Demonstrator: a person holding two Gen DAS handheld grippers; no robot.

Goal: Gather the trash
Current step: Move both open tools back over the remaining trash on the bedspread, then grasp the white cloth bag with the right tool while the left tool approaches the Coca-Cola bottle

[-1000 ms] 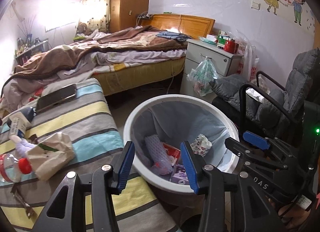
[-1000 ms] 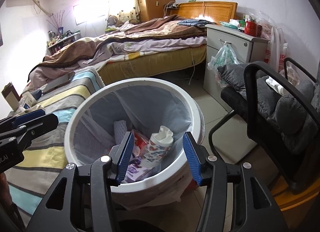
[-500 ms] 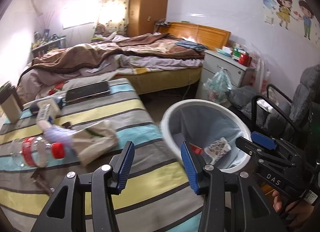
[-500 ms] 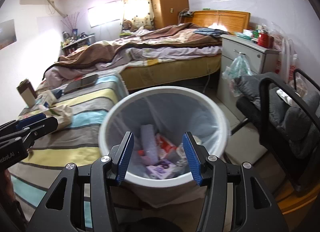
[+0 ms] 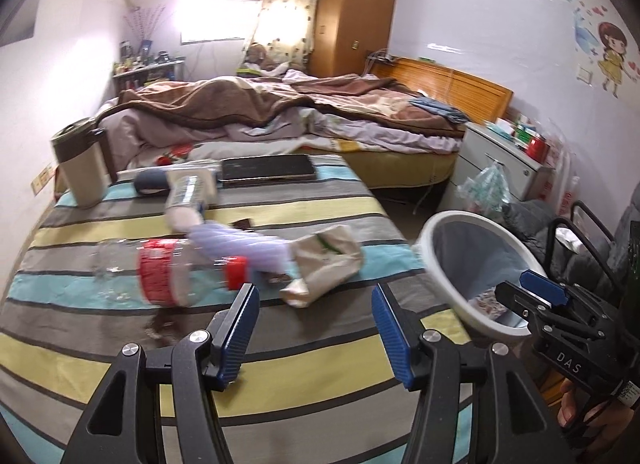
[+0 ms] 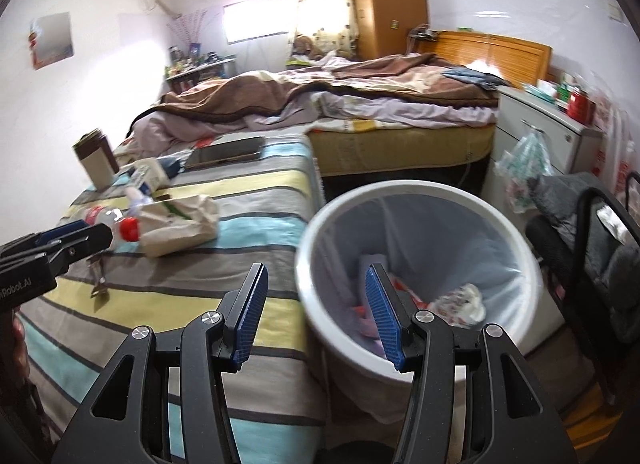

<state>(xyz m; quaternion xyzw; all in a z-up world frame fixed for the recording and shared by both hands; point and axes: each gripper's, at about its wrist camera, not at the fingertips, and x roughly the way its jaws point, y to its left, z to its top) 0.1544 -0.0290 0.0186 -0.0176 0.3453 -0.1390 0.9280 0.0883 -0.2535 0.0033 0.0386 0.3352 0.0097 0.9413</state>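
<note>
A white trash bin [image 6: 420, 191] with a grey liner stands beside the striped table and holds several wrappers; it also shows in the left wrist view [image 5: 444, 223]. On the striped cloth [image 5: 280, 368] lie a clear plastic bottle with red label and cap [image 5: 172, 276], a crumpled beige paper bag [image 5: 324, 264], a lilac plastic piece [image 5: 240, 244] and a small dark wrapper [image 5: 160, 328]. My left gripper [image 5: 314, 332] is open and empty, just short of the bag and bottle. My right gripper [image 6: 316, 316] is open and empty at the bin's near rim.
A beige lidded cup [image 5: 80, 159], a white tube [image 5: 188, 191] and a dark tablet [image 5: 268, 169] lie at the table's far end. An unmade bed [image 5: 300, 111] stands behind. A white drawer unit [image 5: 500, 159] and a black chair [image 6: 592, 232] stand right of the bin.
Both grippers have swung left from above the bin toward the striped table. The left one now faces the bottle and bag; the right one is at the bin's left rim. Both stay open.
</note>
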